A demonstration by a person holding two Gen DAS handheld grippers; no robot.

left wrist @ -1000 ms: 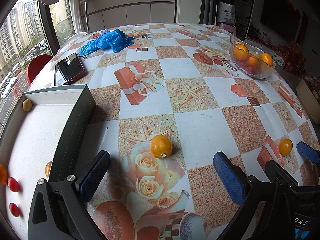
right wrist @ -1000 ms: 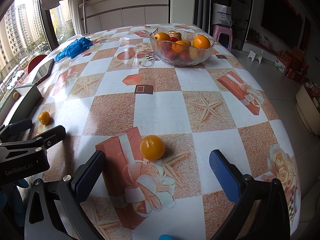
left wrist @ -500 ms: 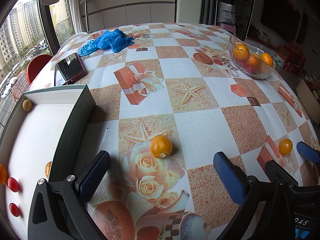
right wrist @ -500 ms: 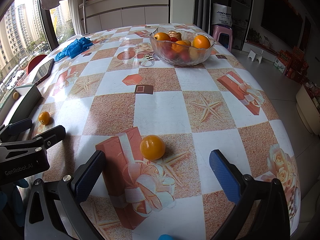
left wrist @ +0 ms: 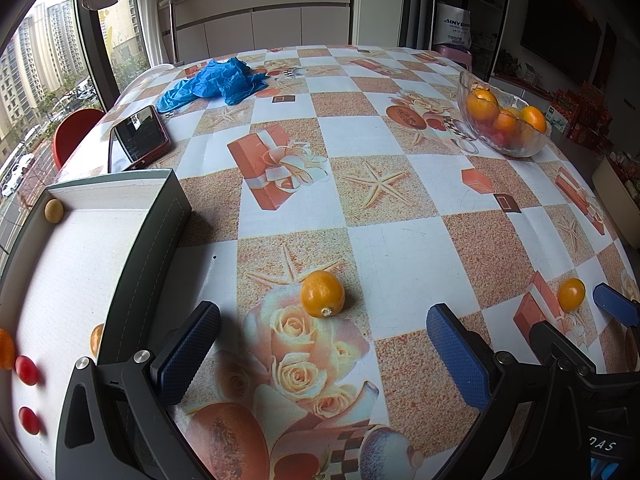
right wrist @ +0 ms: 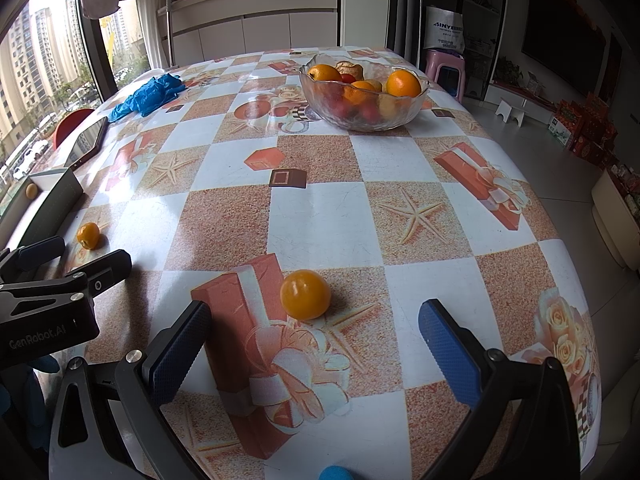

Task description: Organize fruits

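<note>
An orange kumquat (left wrist: 322, 294) lies on the patterned tablecloth just ahead of my open left gripper (left wrist: 320, 344), between its spread fingers and touching neither. A round orange fruit (right wrist: 305, 294) sits just beyond my open right gripper (right wrist: 312, 340), also untouched. The kumquat (right wrist: 88, 235) shows small at left in the right wrist view, and the round fruit (left wrist: 571, 294) at right in the left wrist view. A glass bowl (right wrist: 404, 114) (left wrist: 520, 148) of oranges and red fruits stands far across the table. A dark box (left wrist: 160, 224) with a white floor holds several small fruits.
A red-cased phone (left wrist: 140, 138) and a crumpled blue plastic bag (left wrist: 216, 82) lie at the table's far left. A red chair (left wrist: 74, 136) stands beyond that edge. The table drops off to the floor on the right, where a pink stool (right wrist: 444, 66) stands.
</note>
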